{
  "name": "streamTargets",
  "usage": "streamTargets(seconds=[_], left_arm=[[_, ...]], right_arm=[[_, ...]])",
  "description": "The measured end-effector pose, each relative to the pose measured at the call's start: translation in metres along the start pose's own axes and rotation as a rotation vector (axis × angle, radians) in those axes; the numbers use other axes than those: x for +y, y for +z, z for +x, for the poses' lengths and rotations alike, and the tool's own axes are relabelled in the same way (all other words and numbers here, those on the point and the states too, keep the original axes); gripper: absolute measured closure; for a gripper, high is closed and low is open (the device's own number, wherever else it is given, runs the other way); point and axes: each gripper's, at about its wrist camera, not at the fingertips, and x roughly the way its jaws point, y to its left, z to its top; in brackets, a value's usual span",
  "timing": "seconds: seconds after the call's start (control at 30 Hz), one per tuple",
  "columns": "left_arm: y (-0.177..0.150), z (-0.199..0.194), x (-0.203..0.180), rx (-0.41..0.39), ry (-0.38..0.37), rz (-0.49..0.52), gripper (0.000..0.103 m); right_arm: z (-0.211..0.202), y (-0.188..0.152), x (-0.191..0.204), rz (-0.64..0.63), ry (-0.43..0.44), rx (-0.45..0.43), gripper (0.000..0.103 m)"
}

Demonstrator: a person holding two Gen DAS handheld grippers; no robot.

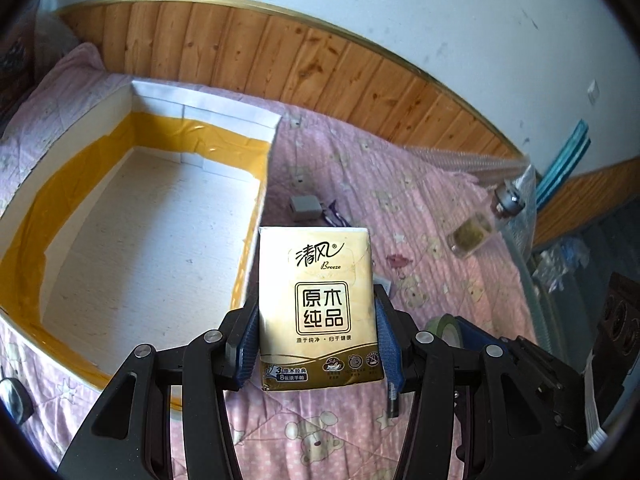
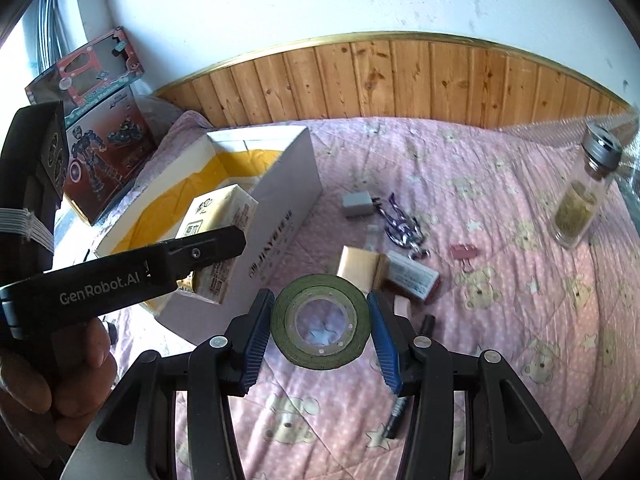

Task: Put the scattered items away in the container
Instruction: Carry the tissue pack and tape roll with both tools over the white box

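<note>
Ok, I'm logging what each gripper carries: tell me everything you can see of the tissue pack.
The tissue pack is a flat, rectangular pocket pack in glossy gold-and-cream plastic wrap, printed with Chinese characters and "Breeze". It stands upright, clamped at its long sides between the blue pads of the left hand-held gripper, lifted off the pink quilt, by the near right wall of the open box. Nothing else touches it.

Pink bear-print quilt point(image 2: 500, 208), wood wainscot point(image 2: 400, 80), seemingly toy boxes point(image 2: 100, 152)
</note>
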Motion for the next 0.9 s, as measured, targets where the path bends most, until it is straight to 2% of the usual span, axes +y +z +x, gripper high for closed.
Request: streamTargets(seconds=[0.27, 0.9], left_arm=[[0.012, -0.010, 0.016, -0.015, -0.039, -0.051, 0.050], [0.026, -0.015, 0.041, -0.005, -0.103, -0.128, 0.050]], right_arm=[[0.009, 0.022, 0.021, -0.023, 0.022, 0.005, 0.054], [0.038, 0.050, 0.042, -0.007, 0.085, 0.017, 0.054]])
